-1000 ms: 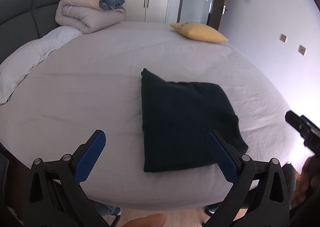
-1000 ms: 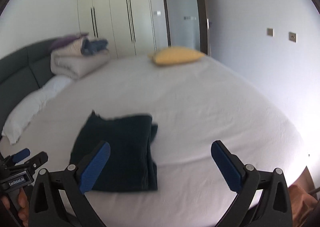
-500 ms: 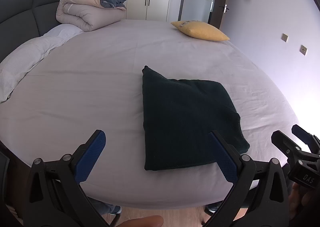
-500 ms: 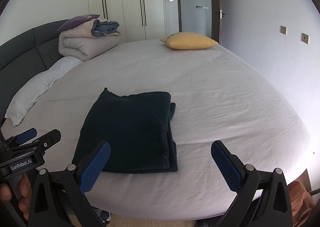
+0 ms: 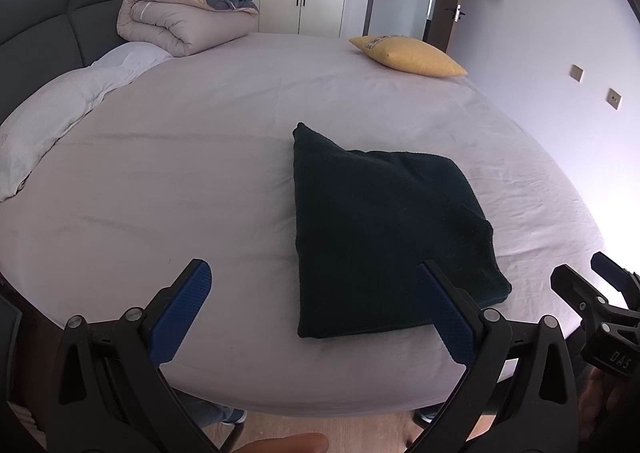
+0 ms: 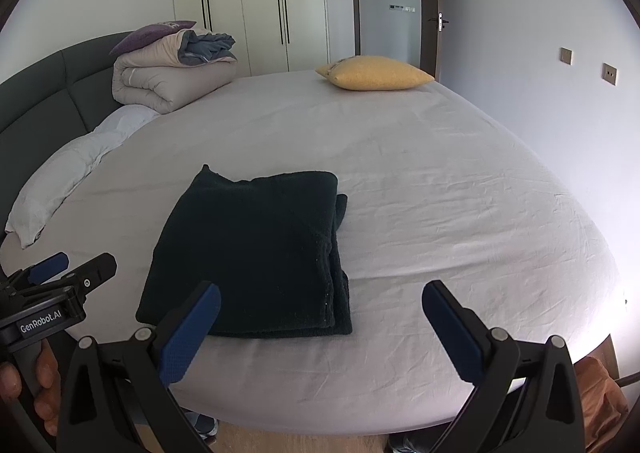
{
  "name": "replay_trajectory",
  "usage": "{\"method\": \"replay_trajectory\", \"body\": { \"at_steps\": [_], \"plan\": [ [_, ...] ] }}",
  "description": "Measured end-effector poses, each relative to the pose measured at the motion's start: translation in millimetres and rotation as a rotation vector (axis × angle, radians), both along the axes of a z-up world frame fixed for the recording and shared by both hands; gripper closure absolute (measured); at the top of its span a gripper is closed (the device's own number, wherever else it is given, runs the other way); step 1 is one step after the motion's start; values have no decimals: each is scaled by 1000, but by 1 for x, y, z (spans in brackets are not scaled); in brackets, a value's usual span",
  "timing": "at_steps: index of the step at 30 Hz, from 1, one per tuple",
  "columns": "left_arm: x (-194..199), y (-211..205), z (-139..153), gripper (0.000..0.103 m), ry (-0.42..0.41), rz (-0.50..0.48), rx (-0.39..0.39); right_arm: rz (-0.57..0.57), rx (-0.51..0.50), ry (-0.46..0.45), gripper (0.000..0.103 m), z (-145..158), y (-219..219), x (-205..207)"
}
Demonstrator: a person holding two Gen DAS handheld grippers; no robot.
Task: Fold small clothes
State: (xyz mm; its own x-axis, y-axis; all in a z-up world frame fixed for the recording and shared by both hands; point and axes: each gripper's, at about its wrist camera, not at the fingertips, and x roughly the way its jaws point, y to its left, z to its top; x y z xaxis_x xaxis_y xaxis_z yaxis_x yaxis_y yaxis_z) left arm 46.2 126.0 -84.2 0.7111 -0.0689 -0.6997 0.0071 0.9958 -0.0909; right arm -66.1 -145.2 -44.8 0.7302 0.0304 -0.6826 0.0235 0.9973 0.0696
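Observation:
A dark green garment (image 5: 384, 229) lies folded into a flat stack near the front edge of the bed; it also shows in the right wrist view (image 6: 256, 249). My left gripper (image 5: 316, 293) is open and empty, held back over the bed's front edge, its right finger just in front of the garment's near edge. My right gripper (image 6: 320, 309) is open and empty, held off the bed's front edge to the right of the garment. Each gripper appears at the side of the other's view.
The bed (image 5: 180, 173) has a pale sheet. A rolled duvet with a purple pillow (image 5: 184, 13) lies at the back left, a yellow pillow (image 5: 408, 55) at the back right, a white pillow (image 6: 68, 177) on the left. Wardrobes and a door stand behind.
Both grippers have drawn back and lifted slightly, still open. The right gripper has come further into the left wrist view. The folded garment has not moved.

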Motion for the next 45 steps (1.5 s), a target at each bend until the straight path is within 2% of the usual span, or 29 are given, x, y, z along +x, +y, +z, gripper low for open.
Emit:
{"method": "replay_trajectory", "body": {
  "at_steps": [45],
  "plan": [
    [-3, -1, -6, 0, 14, 7, 3, 6, 12, 20, 0, -7, -1, -1]
  ]
}}
